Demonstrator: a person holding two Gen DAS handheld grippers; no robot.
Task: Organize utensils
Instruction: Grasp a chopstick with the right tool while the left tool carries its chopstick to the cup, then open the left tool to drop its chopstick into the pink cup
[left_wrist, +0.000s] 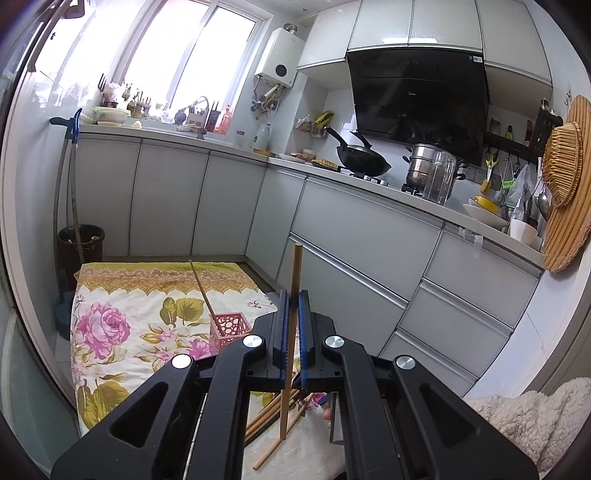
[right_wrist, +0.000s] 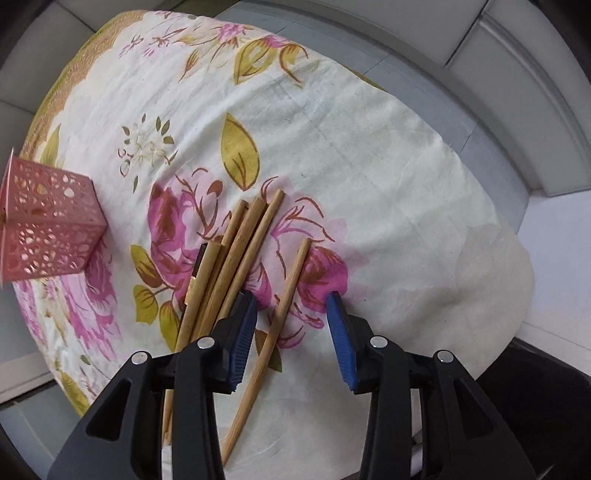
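Item 1 — left gripper: clenched on one upright chopstick, which stands between the blue pads and rises to mid-frame in your left wrist view; its lower end hangs below the jaws over the cloth

Item 2 — pink holder: a perforated square cup, left of centre in the left view, at the left edge in the right view. One thin stick already leans out of it toward the upper left

Item 3 — right gripper: released, jaws apart and pointing down at the floral cloth. Nothing is pressed between the pads

Item 4 — lone chopstick: lies on the cloth between your right jaws, running from lower centre up toward mid-frame, apart from the pile

Item 5 — chopstick pile: a loose bundle just left of the lone one, its near ends passing under your left pad

Step in hand, as you can judge it: collecting sticks for the holder; one carried, one being lined up

Next move calls for: lower the right jaws astride the lone chopstick only, keep the left pad clear of the pile, close, then carry both sticks to the pink holder
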